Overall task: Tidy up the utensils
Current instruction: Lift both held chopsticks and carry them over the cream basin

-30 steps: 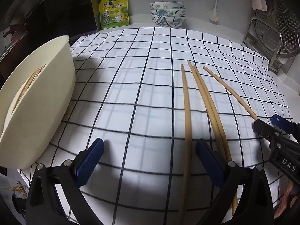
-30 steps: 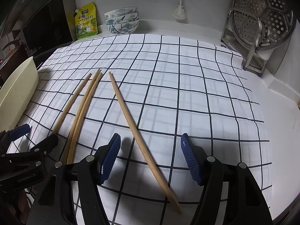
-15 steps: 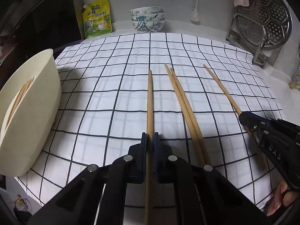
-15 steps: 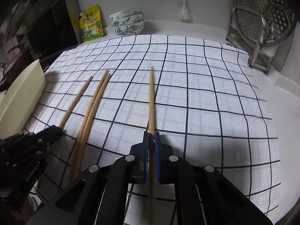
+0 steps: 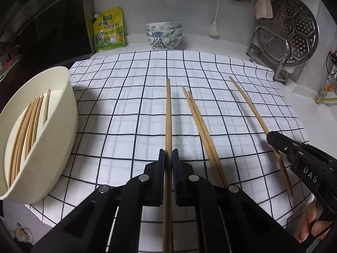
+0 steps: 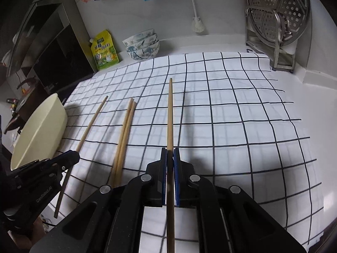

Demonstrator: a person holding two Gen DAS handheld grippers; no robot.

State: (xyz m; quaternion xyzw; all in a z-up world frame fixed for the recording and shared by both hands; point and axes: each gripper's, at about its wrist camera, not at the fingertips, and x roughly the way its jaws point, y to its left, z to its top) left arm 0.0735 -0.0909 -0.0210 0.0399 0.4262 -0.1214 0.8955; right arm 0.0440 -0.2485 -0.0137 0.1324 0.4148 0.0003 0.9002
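Tub (image 5: 61, 139): cream, holding a bundle of chopsticks (image 5: 25, 135).
Your jaws: left gripper (image 5: 168, 158) and right gripper (image 6: 170, 158) each pinch one chopstick.

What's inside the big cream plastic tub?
The cream plastic tub holds a bundle of wooden chopsticks leaning along its inner wall. Its near rim hides the bottom, so their lower ends and anything beneath them cannot be seen.
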